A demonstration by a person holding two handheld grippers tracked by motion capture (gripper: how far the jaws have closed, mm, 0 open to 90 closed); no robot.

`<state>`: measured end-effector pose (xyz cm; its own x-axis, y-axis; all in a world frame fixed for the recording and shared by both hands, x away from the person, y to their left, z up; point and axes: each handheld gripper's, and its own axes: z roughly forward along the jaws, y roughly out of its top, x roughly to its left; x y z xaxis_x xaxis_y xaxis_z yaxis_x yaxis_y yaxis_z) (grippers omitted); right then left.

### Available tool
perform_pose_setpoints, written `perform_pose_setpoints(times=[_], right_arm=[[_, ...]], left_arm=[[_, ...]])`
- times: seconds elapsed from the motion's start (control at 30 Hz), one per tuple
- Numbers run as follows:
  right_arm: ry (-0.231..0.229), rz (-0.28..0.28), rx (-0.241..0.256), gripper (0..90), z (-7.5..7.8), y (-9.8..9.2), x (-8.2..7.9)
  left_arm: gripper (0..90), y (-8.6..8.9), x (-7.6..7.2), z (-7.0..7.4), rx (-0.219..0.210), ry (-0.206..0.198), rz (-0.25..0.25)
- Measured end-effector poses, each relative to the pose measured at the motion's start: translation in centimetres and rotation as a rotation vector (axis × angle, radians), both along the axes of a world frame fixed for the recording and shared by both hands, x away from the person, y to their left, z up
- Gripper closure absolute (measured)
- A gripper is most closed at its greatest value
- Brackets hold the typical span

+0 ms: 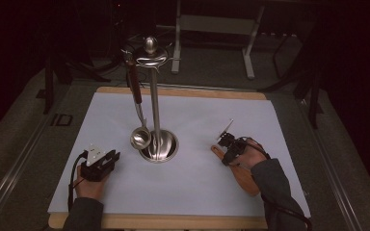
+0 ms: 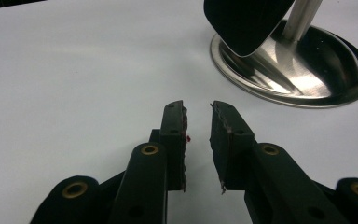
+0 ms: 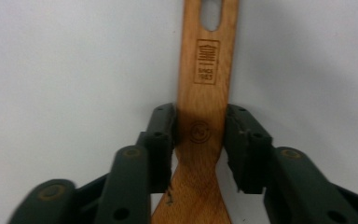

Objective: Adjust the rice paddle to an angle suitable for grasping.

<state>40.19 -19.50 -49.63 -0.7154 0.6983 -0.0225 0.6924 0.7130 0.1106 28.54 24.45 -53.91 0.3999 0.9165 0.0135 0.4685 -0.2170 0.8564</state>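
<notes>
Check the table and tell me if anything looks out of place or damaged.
Nothing is spilled or broken. The one thing off the rack is the wooden spatula, lying flat on the mat with the right tongs closed around its handle. The ladle hangs on the rack. The left tongs rest on the mat, open and holding nothing.

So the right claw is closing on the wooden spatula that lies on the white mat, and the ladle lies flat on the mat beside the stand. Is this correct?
Not quite: the ladle does not lie flat. In the high view it hangs from the top of the stand, with its bowl low beside the base. The rest is right: the right claw has its jaws against both sides of the wooden spatula handle on the white mat.
</notes>
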Motion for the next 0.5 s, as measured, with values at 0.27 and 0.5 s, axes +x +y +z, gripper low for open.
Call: perform_pose_setpoints(times=[0.27,0.5], right_arm=[[0.015,-0.01,-0.004,66.1,0.02,0.06,0.2],[0.022,-0.011,-0.008,66.3,0.1,0.09,0.26]], left_arm=[[75.4,-0.02,0.01,0.0,0.002,0.002,-0.001],[75.3,-0.02,0.01,0.0,0.001,0.001,-0.002]])
